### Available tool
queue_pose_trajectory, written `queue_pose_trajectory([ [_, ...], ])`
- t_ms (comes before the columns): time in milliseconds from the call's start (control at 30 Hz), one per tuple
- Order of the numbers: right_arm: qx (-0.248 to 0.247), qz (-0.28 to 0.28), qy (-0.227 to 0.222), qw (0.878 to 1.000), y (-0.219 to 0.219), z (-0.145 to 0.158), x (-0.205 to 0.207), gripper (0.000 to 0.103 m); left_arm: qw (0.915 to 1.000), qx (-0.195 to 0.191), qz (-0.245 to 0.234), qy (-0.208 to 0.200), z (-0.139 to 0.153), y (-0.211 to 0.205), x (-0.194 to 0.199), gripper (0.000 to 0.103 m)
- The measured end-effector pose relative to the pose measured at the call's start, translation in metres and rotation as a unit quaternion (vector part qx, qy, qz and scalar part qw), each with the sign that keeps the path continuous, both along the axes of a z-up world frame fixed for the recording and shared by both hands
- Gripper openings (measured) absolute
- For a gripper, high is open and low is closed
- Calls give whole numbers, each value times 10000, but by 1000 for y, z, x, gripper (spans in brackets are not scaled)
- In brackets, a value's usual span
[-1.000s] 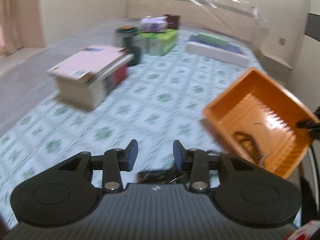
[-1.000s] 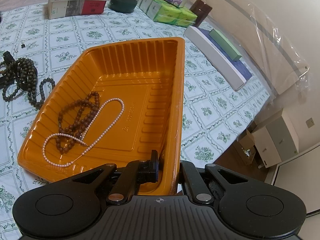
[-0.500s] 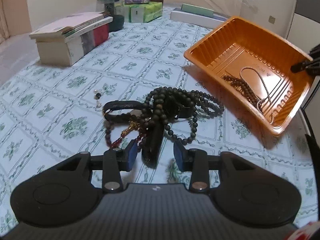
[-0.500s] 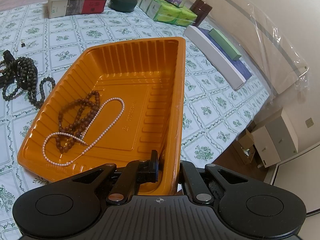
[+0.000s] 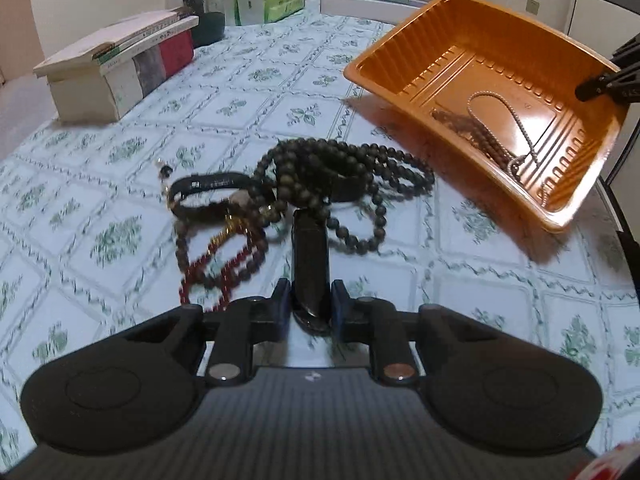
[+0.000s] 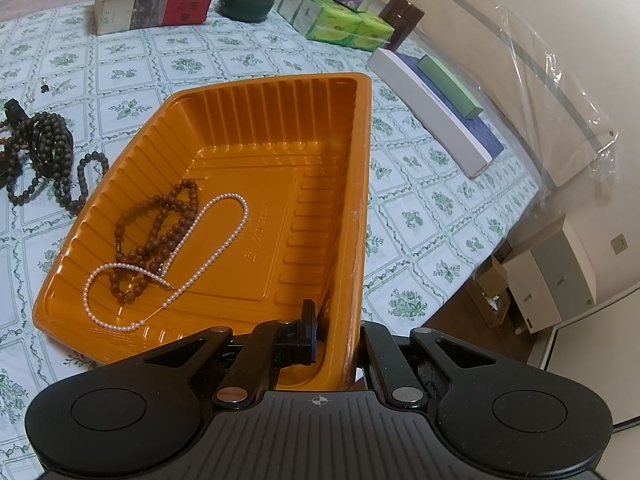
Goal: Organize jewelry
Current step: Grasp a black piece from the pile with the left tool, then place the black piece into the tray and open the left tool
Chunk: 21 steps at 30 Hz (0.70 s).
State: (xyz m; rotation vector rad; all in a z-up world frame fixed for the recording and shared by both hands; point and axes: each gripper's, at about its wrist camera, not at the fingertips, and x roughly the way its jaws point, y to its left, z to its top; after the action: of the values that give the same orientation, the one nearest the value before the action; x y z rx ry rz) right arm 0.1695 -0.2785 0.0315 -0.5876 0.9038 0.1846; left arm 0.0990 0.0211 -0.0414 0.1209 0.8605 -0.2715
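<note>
A tangle of jewelry lies on the floral tablecloth: a dark bead necklace, a red bead bracelet and a long black band. My left gripper is low over the heap. Its jaws are closing, with the near end of the black band between the pads and touching them. The orange tray is tilted and holds a brown bead string and a pearl necklace. My right gripper is shut on the tray's near wall. The dark bead necklace lies left of the tray.
A stack of books sits at the back left, with a dark jar, green tissue packs and a flat white box behind. A small earring lies left of the heap. The table edge drops off right of the tray.
My left gripper came down to the jewelry heap and its jaws narrowed around the black band. The right gripper and the tray kept still.
</note>
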Motion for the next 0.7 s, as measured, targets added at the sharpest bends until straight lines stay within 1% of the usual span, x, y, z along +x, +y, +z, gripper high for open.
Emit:
queue_pose_trajectory([
  [100,4,-6,6,10000,0,0,1,4,10000,11,76,-36,1,0,2,19],
  [200,6,-9,7,10000,0,0,1,4,9998,-50,145,-108,0,-1,8,22],
  [367,14,-21,9,10000,-1,0,2,5,9998,-72,190,-60,-4,-6,15,20],
  [533,11,-15,4,10000,-1,0,2,4,9999,-17,151,46,3,-7,5,19],
  [700,16,-20,8,10000,-1,-1,1,5,9991,-385,144,87,12,-6,-7,19],
])
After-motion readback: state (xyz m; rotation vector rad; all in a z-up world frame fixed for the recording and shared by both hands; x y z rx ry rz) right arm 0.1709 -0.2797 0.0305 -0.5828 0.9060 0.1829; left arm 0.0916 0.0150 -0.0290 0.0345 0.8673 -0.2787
